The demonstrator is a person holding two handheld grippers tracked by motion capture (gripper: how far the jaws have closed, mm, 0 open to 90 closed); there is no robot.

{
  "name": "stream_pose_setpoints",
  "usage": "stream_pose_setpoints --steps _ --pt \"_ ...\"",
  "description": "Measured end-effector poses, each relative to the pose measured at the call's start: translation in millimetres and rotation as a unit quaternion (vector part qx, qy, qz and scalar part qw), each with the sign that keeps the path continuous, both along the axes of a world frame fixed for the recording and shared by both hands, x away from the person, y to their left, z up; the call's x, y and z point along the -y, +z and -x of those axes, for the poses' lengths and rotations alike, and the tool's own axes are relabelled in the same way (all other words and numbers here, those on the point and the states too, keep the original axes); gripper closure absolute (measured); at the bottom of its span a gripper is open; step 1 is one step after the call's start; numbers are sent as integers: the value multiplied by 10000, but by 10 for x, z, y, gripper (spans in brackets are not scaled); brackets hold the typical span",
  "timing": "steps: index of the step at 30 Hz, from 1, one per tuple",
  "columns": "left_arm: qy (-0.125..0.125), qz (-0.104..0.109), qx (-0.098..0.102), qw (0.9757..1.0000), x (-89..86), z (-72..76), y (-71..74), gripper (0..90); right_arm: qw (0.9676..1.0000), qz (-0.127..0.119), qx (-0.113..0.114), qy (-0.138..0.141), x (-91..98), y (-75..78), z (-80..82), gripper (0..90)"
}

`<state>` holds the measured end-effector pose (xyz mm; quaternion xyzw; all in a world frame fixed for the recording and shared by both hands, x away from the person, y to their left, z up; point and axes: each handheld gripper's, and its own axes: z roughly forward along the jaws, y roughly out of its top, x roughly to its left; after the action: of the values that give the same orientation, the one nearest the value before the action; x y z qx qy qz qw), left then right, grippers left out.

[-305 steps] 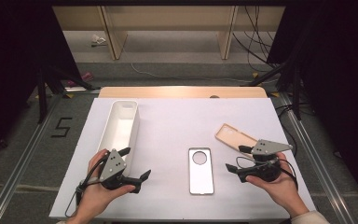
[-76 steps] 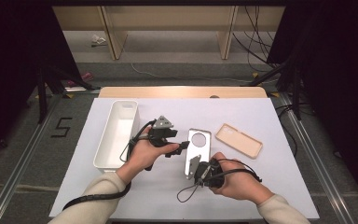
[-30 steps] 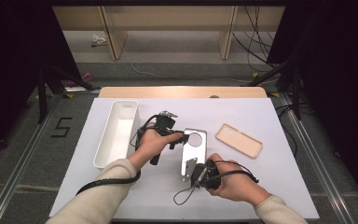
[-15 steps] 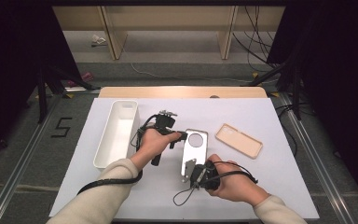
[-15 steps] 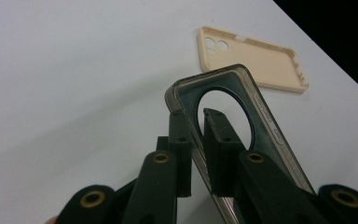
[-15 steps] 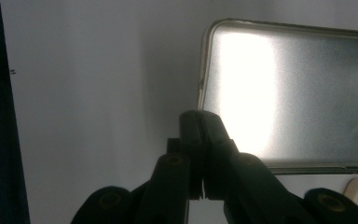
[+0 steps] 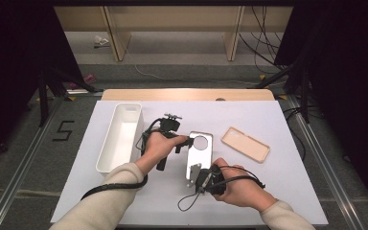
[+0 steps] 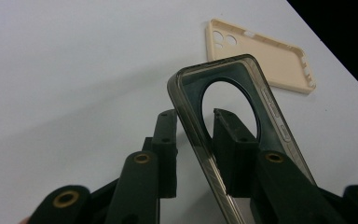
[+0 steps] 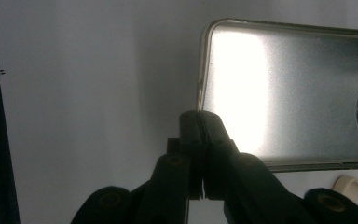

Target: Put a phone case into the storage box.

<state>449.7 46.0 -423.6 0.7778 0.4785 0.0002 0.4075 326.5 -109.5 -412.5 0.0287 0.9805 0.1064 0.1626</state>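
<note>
A smoky grey phone case (image 7: 199, 155) with a round camera hole is tilted up off the white table (image 7: 278, 191) at its centre. My right gripper (image 7: 194, 171) is shut on its near lower edge; in the right gripper view the jaws (image 9: 199, 116) meet at the edge of the case (image 9: 284, 93). My left gripper (image 7: 184, 142) stands at the case's far left side. In the left gripper view its jaws (image 8: 196, 116) straddle the rim of the case (image 8: 189, 93), open with a gap on each side.
A beige phone case (image 7: 245, 143) lies open side up to the right, also in the left gripper view (image 8: 261, 56). A long white bin (image 7: 120, 136) stands at the left of the table. Cables trail from both grippers.
Both grippers came in from the table's sides to the grey case, which lay flat and is now tilted up. Over the last second hardly anything has moved.
</note>
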Motion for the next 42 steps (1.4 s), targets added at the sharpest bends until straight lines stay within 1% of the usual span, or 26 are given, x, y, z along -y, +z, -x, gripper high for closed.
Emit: stream_pose_setpoints --steps 2,3,4,6,7,9,11,14,23,26,30,31,33,36,37,38,39,40,42 --pt "6 16 -5 10000 1 0 0 721 10000 -10 -37 -7 -1 -2 5 892" --pt "26 38 -14 10000 0 3 6 732 10000 -40 -8 10 -1 -7 5 892" --pt "39 56 -21 10000 -5 5 11 745 10000 -10 -45 -4 -3 -3 7 892" --pt "70 96 -31 9999 -4 12 21 780 10000 -38 -11 22 -5 -10 3 892" --pt "74 101 9 9999 -4 17 27 796 10000 -27 -27 16 -6 -9 4 892" --pt "62 52 48 10000 -8 25 40 846 10000 -42 -27 7 -11 -16 8 892" --pt "72 30 64 9999 -17 25 47 862 10000 -39 -26 13 -11 -17 7 891" --pt "84 90 96 9999 -26 25 45 863 9999 -105 21 20 -9 -9 5 892" --pt "118 92 34 9999 -32 15 41 863 9999 -90 53 17 -12 -9 9 892" --pt "151 109 42 9998 -29 19 47 867 10000 -49 80 -3 -16 -6 15 892" --pt "173 127 52 9998 -27 27 65 874 9999 -53 95 -4 -17 -4 16 892" --pt "191 128 52 9997 -25 32 72 875 10000 -64 56 3 -17 -3 15 892" --pt "207 138 69 9997 -24 37 86 878 9999 -66 89 -2 -17 -6 17 892" --pt "247 132 127 9995 -15 49 110 882 9999 -28 163 38 -22 -19 14 892" --pt "247 132 127 9995 -15 49 110 883 9999 -28 163 38 -22 -19 14 892" --pt "252 116 189 9994 -6 62 125 884 9999 -8 144 21 -26 -20 16 892" --pt "252 116 189 9994 -6 62 125 885 9999 -8 144 21 -26 -20 16 892" --pt "249 102 285 9992 1 76 141 885 9997 17 227 15 -26 -25 13 892" --pt "226 51 387 9990 10 86 151 886 9998 28 209 -37 -24 -24 14 891"
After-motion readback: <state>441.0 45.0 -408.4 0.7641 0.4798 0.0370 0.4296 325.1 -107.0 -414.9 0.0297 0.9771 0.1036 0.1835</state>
